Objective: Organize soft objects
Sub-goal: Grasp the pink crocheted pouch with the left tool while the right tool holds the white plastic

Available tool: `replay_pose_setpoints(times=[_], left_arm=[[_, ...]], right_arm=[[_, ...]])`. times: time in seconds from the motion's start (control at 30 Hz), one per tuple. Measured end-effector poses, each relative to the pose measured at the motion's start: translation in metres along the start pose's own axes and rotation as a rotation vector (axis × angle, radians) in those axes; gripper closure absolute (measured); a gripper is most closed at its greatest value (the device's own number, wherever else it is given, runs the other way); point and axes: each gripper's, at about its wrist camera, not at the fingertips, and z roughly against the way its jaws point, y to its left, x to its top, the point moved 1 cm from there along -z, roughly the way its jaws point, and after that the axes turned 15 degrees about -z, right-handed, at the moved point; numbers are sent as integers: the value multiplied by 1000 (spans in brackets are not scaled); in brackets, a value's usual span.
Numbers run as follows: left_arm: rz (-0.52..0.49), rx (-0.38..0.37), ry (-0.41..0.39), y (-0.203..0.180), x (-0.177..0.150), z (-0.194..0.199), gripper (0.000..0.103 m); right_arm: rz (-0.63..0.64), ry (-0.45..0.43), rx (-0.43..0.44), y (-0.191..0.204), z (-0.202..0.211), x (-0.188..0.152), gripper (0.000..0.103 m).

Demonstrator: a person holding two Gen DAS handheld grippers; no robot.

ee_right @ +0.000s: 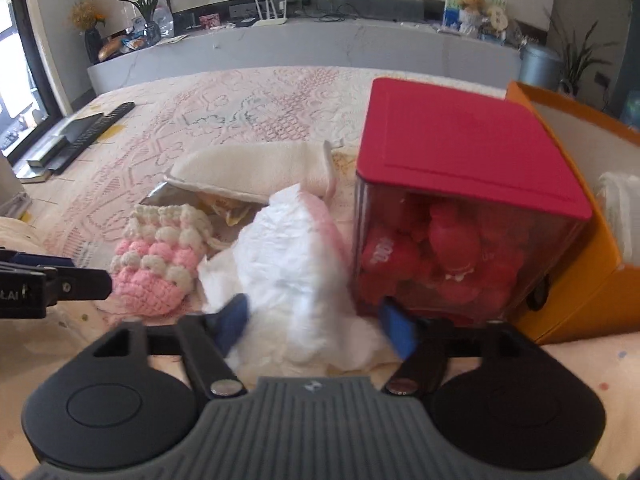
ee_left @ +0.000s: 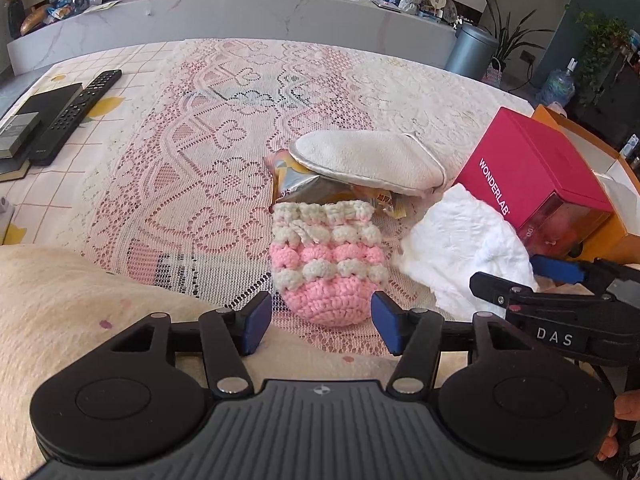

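The left gripper [ee_left: 322, 322] stands with jaws wide, pads clear on both sides of the near end of the pouch [ee_left: 326, 262], a pink-and-cream crochet bag lying on the lace cloth [ee_left: 192, 152]; nothing is gripped. The right gripper [ee_right: 316, 326] also has its jaws spread wide, with the near edge of the white cloth [ee_right: 296, 256] lying between them; the view is blurred here, and the pads do not appear to press on it.

The white cloth sits crumpled just right of the pouch, touching it or nearly so. Behind the pouch, partly under it, lies a foil snack packet [ee_left: 308, 188]. A cream slipper [ee_left: 368, 162] rests across the packet's far side, sole up, just behind the pouch.

Right of the white cloth, and well right of the pouch, stands a red box [ee_left: 532, 168] marked WONDERLAB, its clear front showing red contents. An orange box [ee_right: 576, 216] sits against it, farther from the pouch.

Far left of the pouch, a remote [ee_left: 76, 116] lies beside a dark book [ee_left: 28, 128] near the table's edge.
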Motion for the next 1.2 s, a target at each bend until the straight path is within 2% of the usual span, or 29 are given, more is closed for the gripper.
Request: replay_pose_setpoints(times=[0.13, 0.2, 0.23, 0.27, 0.33, 0.47, 0.67, 0.87, 1.07, 1.2], left_arm=[[-3, -3, 11, -1, 1, -3, 32], [13, -14, 6, 1, 1, -4, 29], [20, -17, 5, 1, 1, -4, 27], [27, -18, 4, 2, 1, -5, 26], [42, -18, 1, 1, 3, -8, 20], [69, -5, 8, -2, 7, -20, 16], [112, 14, 31, -1, 11, -39, 16], [96, 61, 55, -9, 13, -50, 15], [95, 57, 47, -10, 13, -49, 31], [88, 62, 29, -11, 12, -46, 53]], right_arm=[[-28, 51, 34, 2, -14, 3, 35], [-12, 67, 48, 9, -20, 3, 59], [-1, 73, 52, 12, -22, 1, 68], [11, 72, 54, 15, -22, 0, 82], [35, 51, 71, 19, -17, -2, 86], [63, 32, 109, 30, -13, 0, 87], [69, 47, 109, 30, -29, -2, 87], [63, 63, 118, 28, -34, -5, 84], [69, 66, 123, 30, -39, -7, 76], [77, 63, 120, 31, -39, -9, 76]])
